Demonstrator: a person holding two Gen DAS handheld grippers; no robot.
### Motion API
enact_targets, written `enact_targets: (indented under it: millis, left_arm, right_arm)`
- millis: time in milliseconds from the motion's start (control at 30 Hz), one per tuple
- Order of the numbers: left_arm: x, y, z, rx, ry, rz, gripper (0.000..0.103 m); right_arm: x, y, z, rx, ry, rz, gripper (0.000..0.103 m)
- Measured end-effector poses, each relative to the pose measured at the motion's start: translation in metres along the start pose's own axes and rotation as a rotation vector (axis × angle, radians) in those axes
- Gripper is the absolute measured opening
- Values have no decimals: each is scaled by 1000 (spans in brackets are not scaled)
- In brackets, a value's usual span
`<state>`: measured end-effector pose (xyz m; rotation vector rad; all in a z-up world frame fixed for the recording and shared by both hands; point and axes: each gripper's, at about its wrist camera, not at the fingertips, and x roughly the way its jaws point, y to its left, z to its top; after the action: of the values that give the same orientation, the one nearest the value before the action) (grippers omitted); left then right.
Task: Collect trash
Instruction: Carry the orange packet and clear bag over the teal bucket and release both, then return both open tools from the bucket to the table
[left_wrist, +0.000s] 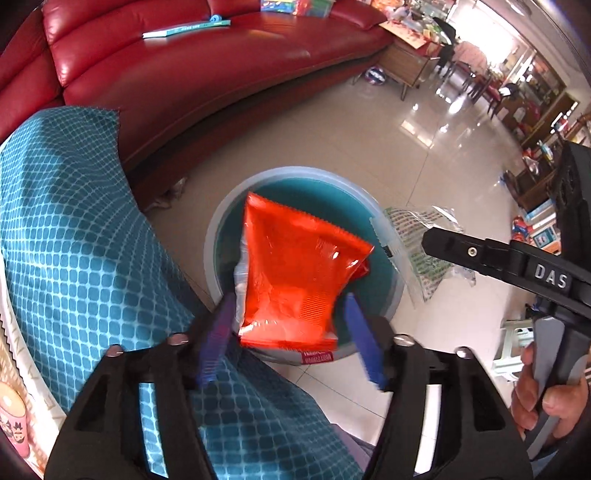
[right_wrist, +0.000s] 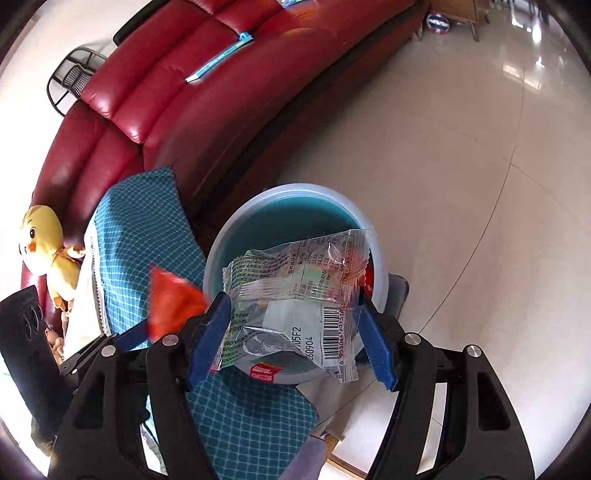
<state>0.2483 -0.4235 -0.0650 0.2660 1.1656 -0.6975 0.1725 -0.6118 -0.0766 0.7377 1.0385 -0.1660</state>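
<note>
A round bin (left_wrist: 295, 171) with a grey rim and a teal inside stands on the floor beside the sofa. My left gripper (left_wrist: 288, 299) hangs over it, open, with a red wrapper (left_wrist: 295, 266) loose between its blue pads. In the right wrist view the red wrapper (right_wrist: 173, 302) shows blurred at the left. My right gripper (right_wrist: 291, 301) is shut on a clear printed wrapper (right_wrist: 295, 288) above the bin's rim (right_wrist: 295, 192). The left wrist view shows that clear wrapper (left_wrist: 417, 243) at the tip of a black finger (left_wrist: 454, 247) of the right gripper.
A red leather sofa (left_wrist: 184, 74) curves behind the bin, with a book (left_wrist: 184, 28) on its seat. Teal patterned cloth (left_wrist: 74, 221) lies at the left, close to the bin. A yellow plush duck (right_wrist: 44, 247) sits on the sofa. Glossy floor tiles (right_wrist: 443, 184) spread to the right.
</note>
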Motion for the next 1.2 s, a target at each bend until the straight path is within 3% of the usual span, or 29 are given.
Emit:
enact_targets:
  millis: [33,400,500,567,1200]
  left_arm:
    - [2,-1,1,2,-3,13,77]
    - [-4,23,-11,-52,-2,27,88]
    - [-11,28,-16,-66,-15,29,92]
    - [-16,31,-19,-73,-21,29,94]
    - [-45,55,-57,-117,-27,20,96]
  right_arm:
    - [1,-1,1,0,2,-2,65]
    - [16,3,0,-14,34,-1,67]
    - [22,6,-2,-19,60,1,78]
    - [24,6,-2,-9,77,5,78]
    - [24,28,-16,-28,104,-57,82]
